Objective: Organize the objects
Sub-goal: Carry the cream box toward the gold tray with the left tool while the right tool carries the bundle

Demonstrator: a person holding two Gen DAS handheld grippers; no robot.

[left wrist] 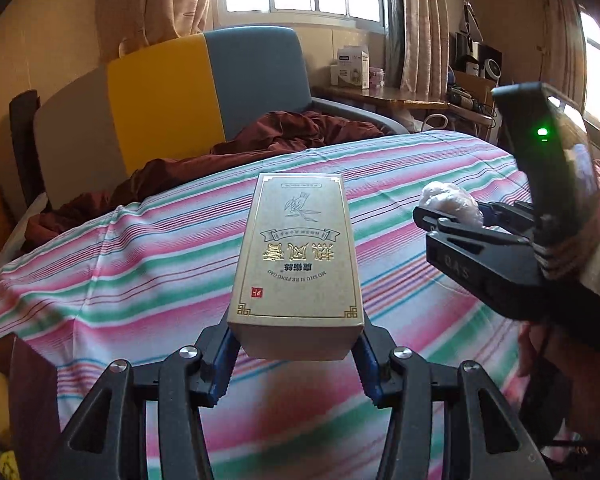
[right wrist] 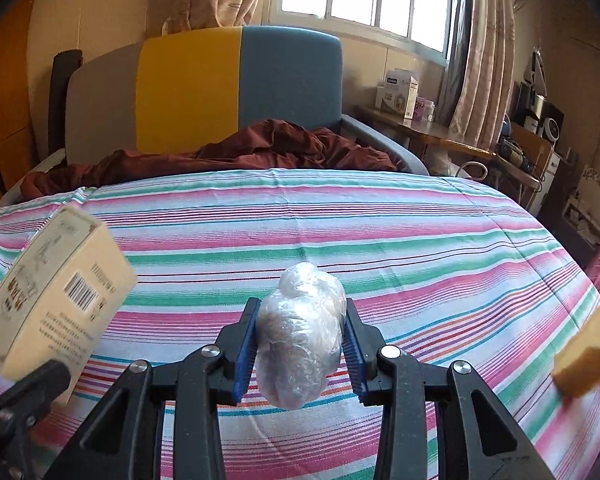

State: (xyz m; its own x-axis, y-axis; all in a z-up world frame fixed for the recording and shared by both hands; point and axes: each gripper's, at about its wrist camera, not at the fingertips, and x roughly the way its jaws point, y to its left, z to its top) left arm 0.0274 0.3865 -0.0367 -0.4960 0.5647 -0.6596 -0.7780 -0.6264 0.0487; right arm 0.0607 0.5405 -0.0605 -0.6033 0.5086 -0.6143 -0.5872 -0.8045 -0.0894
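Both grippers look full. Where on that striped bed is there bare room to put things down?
The striped sheet lies bare across its middle, from the maroon blanket at the headboard end to the grippers. A yellow block occupies the right edge.

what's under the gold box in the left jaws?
Only the striped bedsheet, well below: the gold box is held off it in the left gripper. The patch of sheet straight beneath the box is hidden.

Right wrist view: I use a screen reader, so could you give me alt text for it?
The right gripper clamps a bundle wrapped in clear plastic above a striped bedspread. At left, the left gripper holds a beige printed box; a yellow block lies at the right edge.
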